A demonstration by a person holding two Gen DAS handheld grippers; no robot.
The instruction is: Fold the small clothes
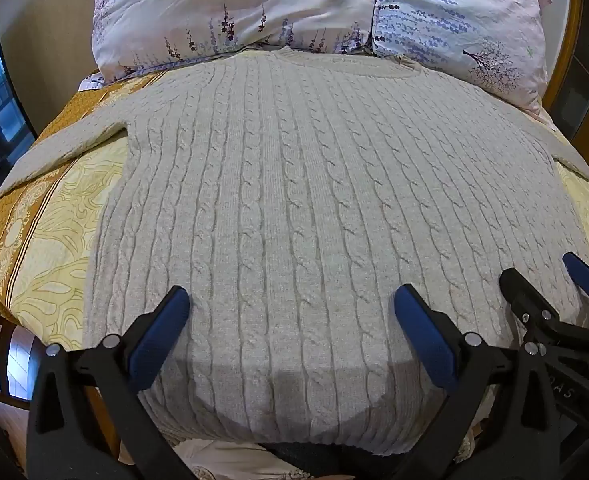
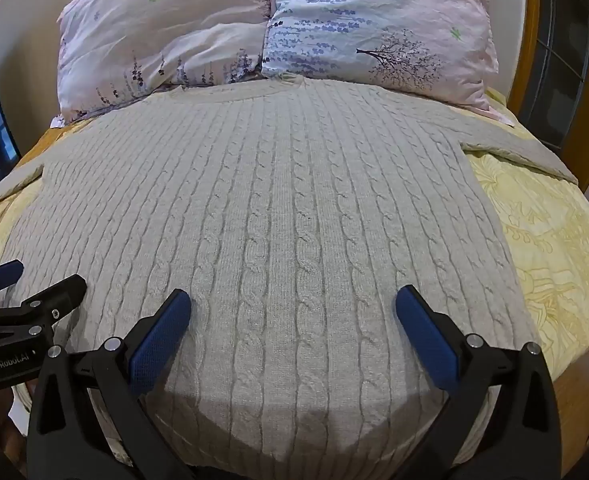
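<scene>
Nearest the sweater's hem, the left gripper (image 1: 290, 304) and right gripper (image 2: 292, 304) hover side by side, jaws spread wide, holding nothing. Beyond them the cream cable-knit sweater (image 1: 294, 184) lies flat on the yellow patterned bedspread (image 1: 54, 216), sleeves angled outward. Past its collar, two floral pillows (image 2: 270, 28) crowd the neckline, touching it.
</scene>
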